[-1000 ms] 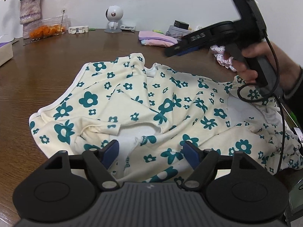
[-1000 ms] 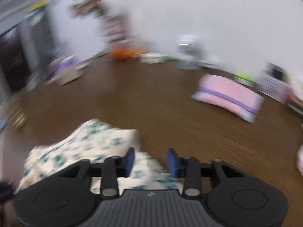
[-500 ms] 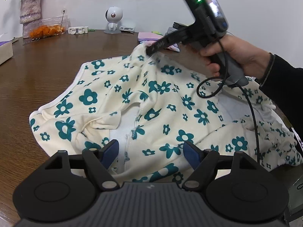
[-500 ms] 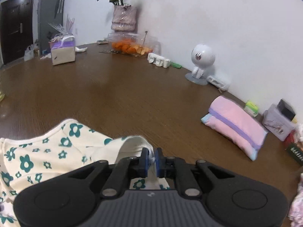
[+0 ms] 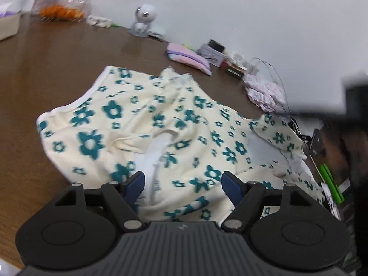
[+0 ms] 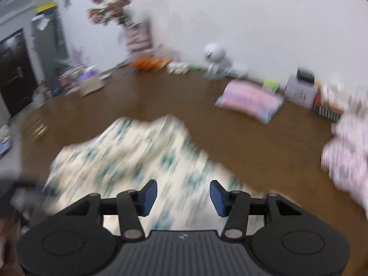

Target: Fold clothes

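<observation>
Lying rumpled on the counter (image 5: 46, 73), the flowered garment (image 5: 161, 126) spreads ahead of both sets of fingers, its white lining showing just beyond the left gripper (image 5: 184, 185). Both the left gripper and the right gripper (image 6: 183, 194) hang spread apart, holding nothing — likely positioned to take a fresh hold on the cloth.
</observation>
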The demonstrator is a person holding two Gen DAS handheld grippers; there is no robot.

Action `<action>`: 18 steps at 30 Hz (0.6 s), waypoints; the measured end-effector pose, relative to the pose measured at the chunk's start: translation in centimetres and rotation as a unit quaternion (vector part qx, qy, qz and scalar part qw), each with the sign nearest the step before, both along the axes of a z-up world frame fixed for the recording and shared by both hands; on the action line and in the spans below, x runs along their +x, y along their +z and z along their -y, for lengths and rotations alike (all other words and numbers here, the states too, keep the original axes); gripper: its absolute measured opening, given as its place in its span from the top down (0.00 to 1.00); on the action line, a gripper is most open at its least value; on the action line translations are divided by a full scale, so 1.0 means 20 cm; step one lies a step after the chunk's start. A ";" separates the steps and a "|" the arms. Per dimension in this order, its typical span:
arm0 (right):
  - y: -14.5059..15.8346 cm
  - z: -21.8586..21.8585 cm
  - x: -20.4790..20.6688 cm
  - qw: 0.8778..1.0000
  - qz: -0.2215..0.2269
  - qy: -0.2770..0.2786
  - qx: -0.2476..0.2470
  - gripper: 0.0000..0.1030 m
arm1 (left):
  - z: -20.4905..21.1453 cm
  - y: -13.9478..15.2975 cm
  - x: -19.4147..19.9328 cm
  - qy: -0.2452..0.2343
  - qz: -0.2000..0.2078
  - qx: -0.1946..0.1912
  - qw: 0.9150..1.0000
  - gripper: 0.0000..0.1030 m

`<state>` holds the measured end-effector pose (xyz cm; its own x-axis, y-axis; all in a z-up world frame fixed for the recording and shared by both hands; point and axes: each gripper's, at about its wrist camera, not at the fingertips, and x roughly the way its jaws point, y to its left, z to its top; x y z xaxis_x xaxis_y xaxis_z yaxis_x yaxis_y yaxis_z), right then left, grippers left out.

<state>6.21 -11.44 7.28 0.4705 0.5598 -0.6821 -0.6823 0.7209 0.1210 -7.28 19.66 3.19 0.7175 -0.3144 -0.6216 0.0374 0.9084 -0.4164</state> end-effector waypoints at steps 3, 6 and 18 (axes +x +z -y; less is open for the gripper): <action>-0.10 0.03 -0.14 1.000 -0.007 -0.011 0.007 0.52 | 0.03 0.00 0.01 -0.015 -0.004 0.020 1.000 0.38; -0.20 0.05 -0.29 1.000 -0.014 -0.023 0.013 0.54 | 0.07 0.00 0.04 -0.021 -0.010 0.023 0.999 0.68; -0.20 0.16 -0.79 0.999 0.004 0.048 0.022 0.91 | 0.12 0.00 0.05 0.019 -0.017 0.045 0.999 0.92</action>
<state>-9.51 -14.59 3.36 0.4186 0.6323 -0.6518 -0.7497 0.6457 0.1449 -6.22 17.28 3.15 0.7059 -0.2298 -0.6700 -0.0102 0.9425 -0.3340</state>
